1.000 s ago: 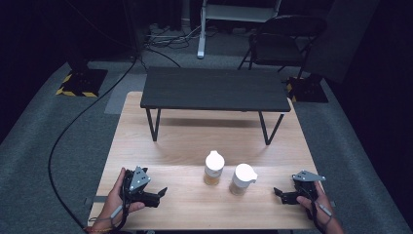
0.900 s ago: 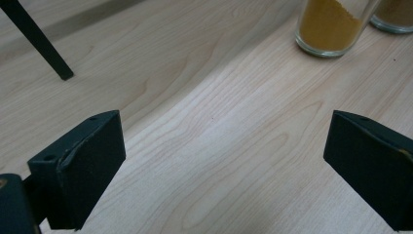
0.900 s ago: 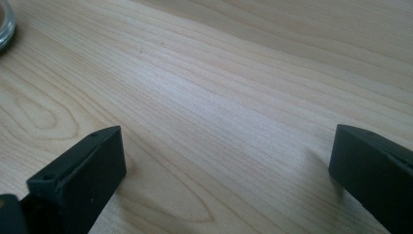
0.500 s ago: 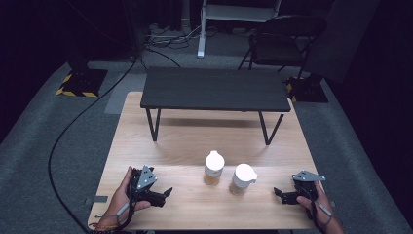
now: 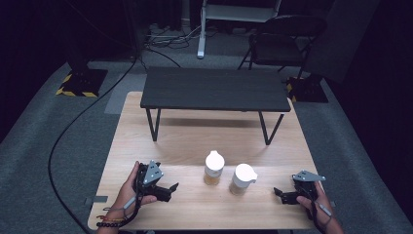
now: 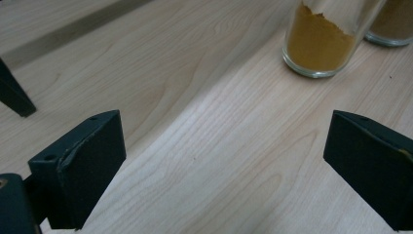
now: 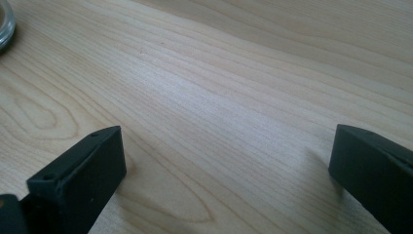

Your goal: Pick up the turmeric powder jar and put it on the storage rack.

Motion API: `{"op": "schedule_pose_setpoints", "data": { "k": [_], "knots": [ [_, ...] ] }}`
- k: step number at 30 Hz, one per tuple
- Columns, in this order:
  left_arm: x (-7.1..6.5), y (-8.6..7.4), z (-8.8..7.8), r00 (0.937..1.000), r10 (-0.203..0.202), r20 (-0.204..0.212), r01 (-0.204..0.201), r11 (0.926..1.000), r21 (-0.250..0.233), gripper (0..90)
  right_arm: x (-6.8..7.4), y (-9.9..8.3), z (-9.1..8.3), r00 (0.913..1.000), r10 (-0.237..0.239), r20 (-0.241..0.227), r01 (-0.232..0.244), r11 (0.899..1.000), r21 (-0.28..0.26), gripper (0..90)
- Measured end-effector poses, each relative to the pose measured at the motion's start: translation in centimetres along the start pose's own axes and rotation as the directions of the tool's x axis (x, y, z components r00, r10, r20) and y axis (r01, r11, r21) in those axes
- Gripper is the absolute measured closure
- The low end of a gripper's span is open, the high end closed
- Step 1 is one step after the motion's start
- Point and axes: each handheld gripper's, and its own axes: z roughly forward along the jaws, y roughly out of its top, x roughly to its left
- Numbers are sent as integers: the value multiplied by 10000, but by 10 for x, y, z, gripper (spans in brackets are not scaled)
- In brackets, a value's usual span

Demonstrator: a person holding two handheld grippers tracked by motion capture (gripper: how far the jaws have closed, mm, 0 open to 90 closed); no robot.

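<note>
Facing orange powder in a jar [image 6: 319, 41], released left tool [image 6: 219, 165]; right tool [image 7: 224, 170] likewise released.

Left gripper [image 5: 171, 187] fingers apart, right gripper [image 5: 277, 193] likewise

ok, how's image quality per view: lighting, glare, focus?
High view: lit wooden table, surroundings nearly black, jars soft. Left gripper view: pale sheen across the wood, orange-powder jar reasonably sharp, near tongs slightly soft. Right gripper view: similar sheen, grain crisp, tongs blurred.
</note>
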Motion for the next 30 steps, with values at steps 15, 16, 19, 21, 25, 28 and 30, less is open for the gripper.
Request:
{"op": "schedule_pose_setpoints", "data": {
  "k": [15,16,19,21,25,28,30],
  "knots": [
    [0,19,19,9988,148,461,-137,9996,-228,18,0,0,0,10000,9,-5,-9,10000,3,0],
    [0,19,19,9988,148,461,-137,9996,-228,18,0,0,0,10000,9,-5,-9,10000,3,0],
    [0,23,24,9979,167,627,-153,9996,-228,18,0,0,0,10000,12,-6,-12,10000,5,0],
    [1,26,28,9968,183,780,-164,9996,-243,19,0,0,0,10000,12,-8,-12,10000,5,0],
    [0,30,34,9947,239,1004,-213,9994,-268,19,0,0,0,10000,12,-5,-12,10000,5,0],
    [0,33,37,9935,295,1097,-268,9993,-256,19,0,0,0,10000,14,-7,-14,10000,5,0],
    [-1,35,40,9921,293,1220,-259,9992,-298,19,0,0,0,10000,13,-6,-13,10000,4,0]
  ]
}}
